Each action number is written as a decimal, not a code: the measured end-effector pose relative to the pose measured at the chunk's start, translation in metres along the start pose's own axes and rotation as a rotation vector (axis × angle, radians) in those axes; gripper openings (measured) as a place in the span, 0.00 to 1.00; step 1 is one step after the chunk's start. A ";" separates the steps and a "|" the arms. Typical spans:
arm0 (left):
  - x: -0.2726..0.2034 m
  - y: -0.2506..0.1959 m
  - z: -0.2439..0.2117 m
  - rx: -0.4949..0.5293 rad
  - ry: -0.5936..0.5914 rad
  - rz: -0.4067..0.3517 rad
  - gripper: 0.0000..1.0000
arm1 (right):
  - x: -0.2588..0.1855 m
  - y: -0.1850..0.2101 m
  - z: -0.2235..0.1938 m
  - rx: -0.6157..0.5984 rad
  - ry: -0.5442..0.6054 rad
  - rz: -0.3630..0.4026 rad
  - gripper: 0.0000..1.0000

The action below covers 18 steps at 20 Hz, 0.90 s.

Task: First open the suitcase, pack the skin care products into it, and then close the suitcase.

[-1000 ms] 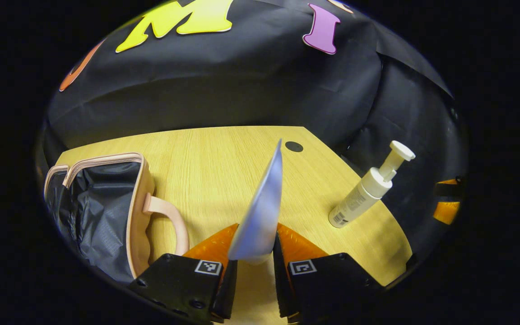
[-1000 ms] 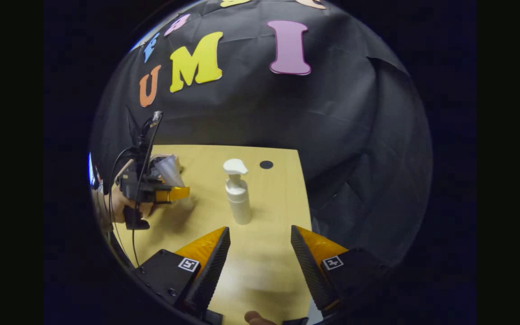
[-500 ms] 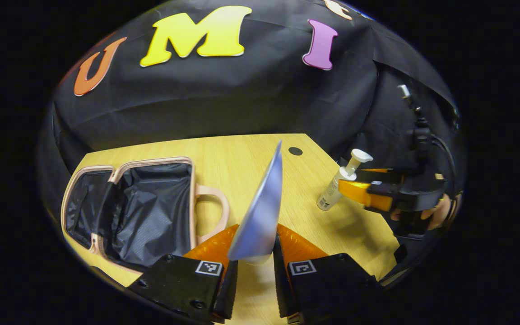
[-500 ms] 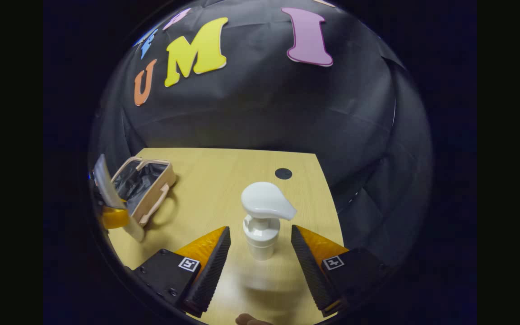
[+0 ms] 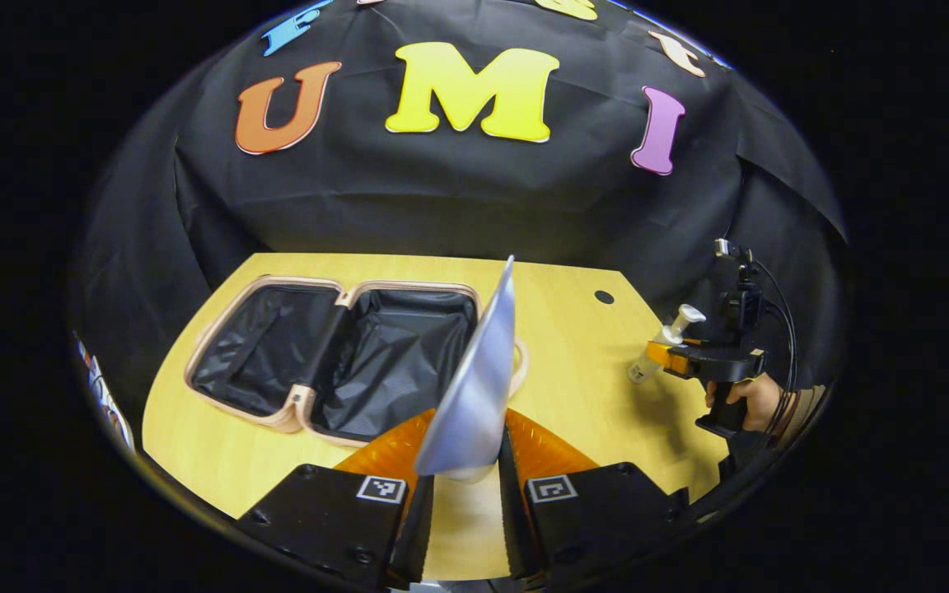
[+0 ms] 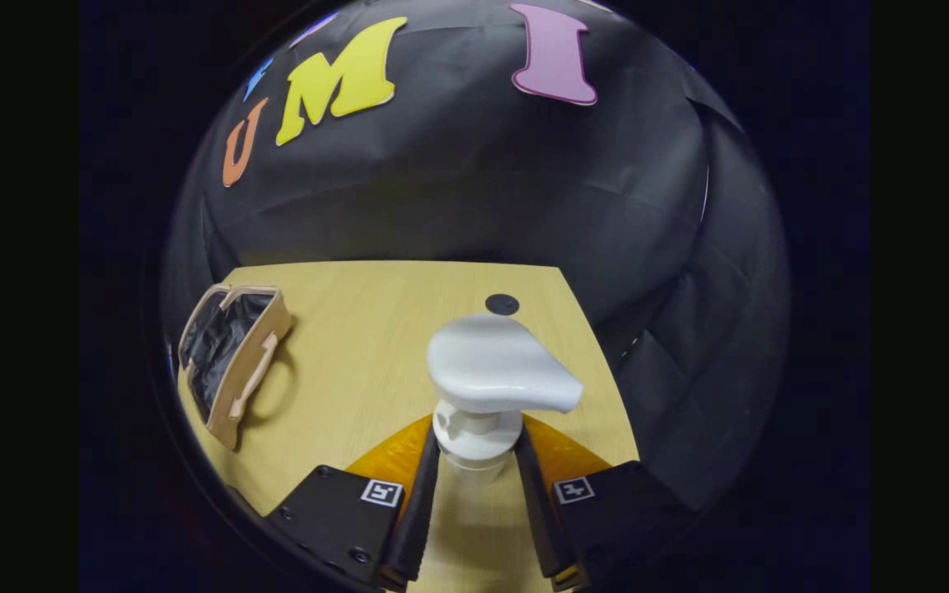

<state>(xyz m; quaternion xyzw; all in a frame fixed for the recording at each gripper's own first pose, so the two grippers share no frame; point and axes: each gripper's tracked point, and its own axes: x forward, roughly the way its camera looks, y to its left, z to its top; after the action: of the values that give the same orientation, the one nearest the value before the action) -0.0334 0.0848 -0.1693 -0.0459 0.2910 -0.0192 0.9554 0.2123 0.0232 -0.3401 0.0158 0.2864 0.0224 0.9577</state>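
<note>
Where it stood spread, right hand-held gripper now clamps pump bottle | left hand-held gripper still pinches tube

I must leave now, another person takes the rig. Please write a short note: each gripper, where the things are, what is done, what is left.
Left gripper: shut on the silver tube, held near the suitcase.
Right gripper: shut on the pump bottle, upright over the table.
Suitcase: open, lying flat, nothing visible on its lining.
Done: suitcase opened, both products gripped.
Left: put both products in, then close the suitcase.
</note>
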 end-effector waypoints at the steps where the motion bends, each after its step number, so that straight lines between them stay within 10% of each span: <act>1: -0.001 0.011 0.006 0.001 -0.006 0.008 0.40 | -0.006 0.003 -0.004 0.000 0.007 -0.013 0.49; 12: 0.078 0.101 0.016 0.023 0.045 -0.031 0.40 | -0.176 0.080 -0.024 0.060 -0.052 -0.009 0.49; 18: 0.135 0.113 -0.044 0.000 0.268 -0.045 0.40 | -0.216 0.098 -0.037 0.073 -0.041 -0.049 0.49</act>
<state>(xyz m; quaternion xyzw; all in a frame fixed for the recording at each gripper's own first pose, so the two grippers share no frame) 0.0556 0.1854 -0.2916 -0.0493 0.4150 -0.0464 0.9073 0.0081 0.1105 -0.2481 0.0441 0.2676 -0.0119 0.9625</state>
